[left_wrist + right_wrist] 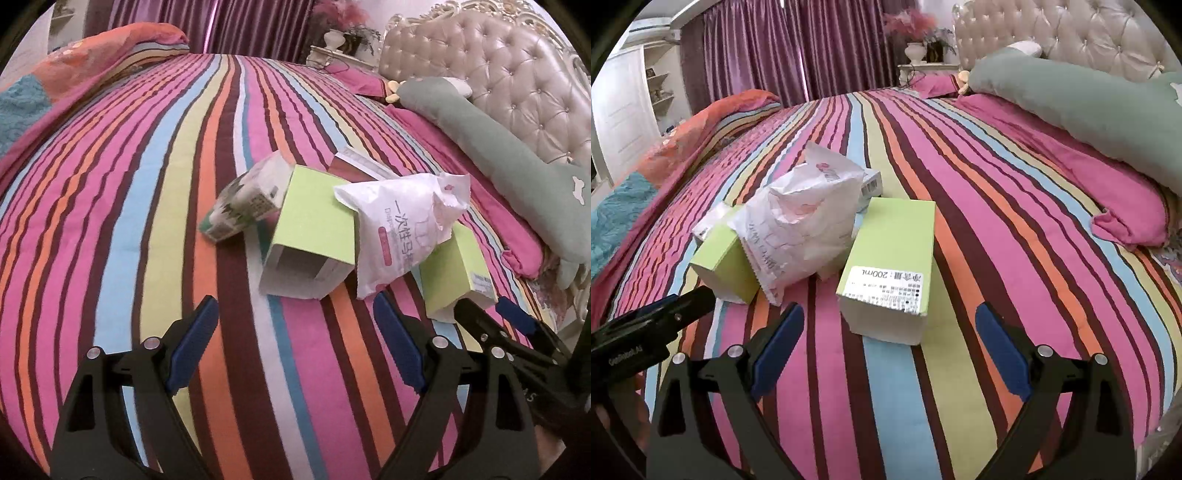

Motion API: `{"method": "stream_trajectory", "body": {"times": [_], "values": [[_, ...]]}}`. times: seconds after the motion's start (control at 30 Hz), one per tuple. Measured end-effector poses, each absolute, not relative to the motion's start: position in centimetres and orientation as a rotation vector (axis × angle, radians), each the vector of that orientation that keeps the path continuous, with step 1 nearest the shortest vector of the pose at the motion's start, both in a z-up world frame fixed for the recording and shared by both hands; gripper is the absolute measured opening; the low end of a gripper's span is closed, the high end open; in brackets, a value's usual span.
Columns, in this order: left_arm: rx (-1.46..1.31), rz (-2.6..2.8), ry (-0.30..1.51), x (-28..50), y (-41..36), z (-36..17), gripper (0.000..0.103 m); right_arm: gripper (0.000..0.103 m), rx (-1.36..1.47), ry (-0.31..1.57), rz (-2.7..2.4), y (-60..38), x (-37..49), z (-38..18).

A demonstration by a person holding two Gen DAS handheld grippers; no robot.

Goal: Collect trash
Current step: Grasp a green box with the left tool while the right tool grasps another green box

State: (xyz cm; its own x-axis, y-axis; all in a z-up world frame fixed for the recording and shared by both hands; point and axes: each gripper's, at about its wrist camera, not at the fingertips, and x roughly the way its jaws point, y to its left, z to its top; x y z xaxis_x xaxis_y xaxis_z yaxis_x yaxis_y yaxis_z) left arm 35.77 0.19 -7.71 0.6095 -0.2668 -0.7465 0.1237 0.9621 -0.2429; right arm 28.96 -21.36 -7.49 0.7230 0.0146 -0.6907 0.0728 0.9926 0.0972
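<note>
A pile of trash lies on the striped bedspread (147,221). It holds an open-ended green box (314,229), a crumpled white plastic packet (402,229) leaning on it, a second green box (458,269), a patterned carton (243,203) and a white-and-maroon box (362,162) behind. My left gripper (295,306) stands open just short of the open-ended box, with nothing between its blue pads. My right gripper (890,314) is open in front of the labelled green box (894,258), not touching it. The packet (801,229) and the other green box (720,262) lie to its left.
A long grey-green plush bolster (509,177) and pink pillows (1108,192) lie along the tufted headboard (517,74) on the right. A folded orange quilt (92,62) lies at the far left. Purple curtains (783,48) and a nightstand with a vase (916,51) stand behind the bed.
</note>
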Motion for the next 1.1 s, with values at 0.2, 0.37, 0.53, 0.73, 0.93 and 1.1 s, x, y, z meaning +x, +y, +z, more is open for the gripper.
{"method": "stream_trajectory", "body": {"times": [0.2, 0.37, 0.53, 0.73, 0.93, 1.1], "values": [[-0.188, -0.227, 0.904, 37.2, -0.1, -8.3, 0.083, 0.089, 0.124, 0.776, -0.043, -21.7, 29.7, -7.9], [-0.223, -0.237, 0.913, 38.4, 0.1, -8.7, 0.083, 0.089, 0.129, 0.783, -0.049, -22.1, 30.4, -8.1], [-0.227, -0.24, 0.916, 39.0, -0.1, -9.0, 0.083, 0.089, 0.137, 0.79, -0.052, -22.1, 30.9, -8.5], [-0.247, -0.239, 0.934, 40.2, -0.4, -9.3, 0.083, 0.089, 0.133, 0.796, -0.069, -22.2, 31.7, -8.8], [-0.236, -0.234, 0.948, 41.6, -0.9, -9.4, 0.079, 0.089, 0.138, 0.81, -0.096, -22.6, 33.1, -9.3], [-0.205, -0.246, 0.975, 41.7, -1.4, -9.8, 0.056, 0.063, 0.176, 0.854, -0.048, -23.0, 34.0, -10.0]]}}
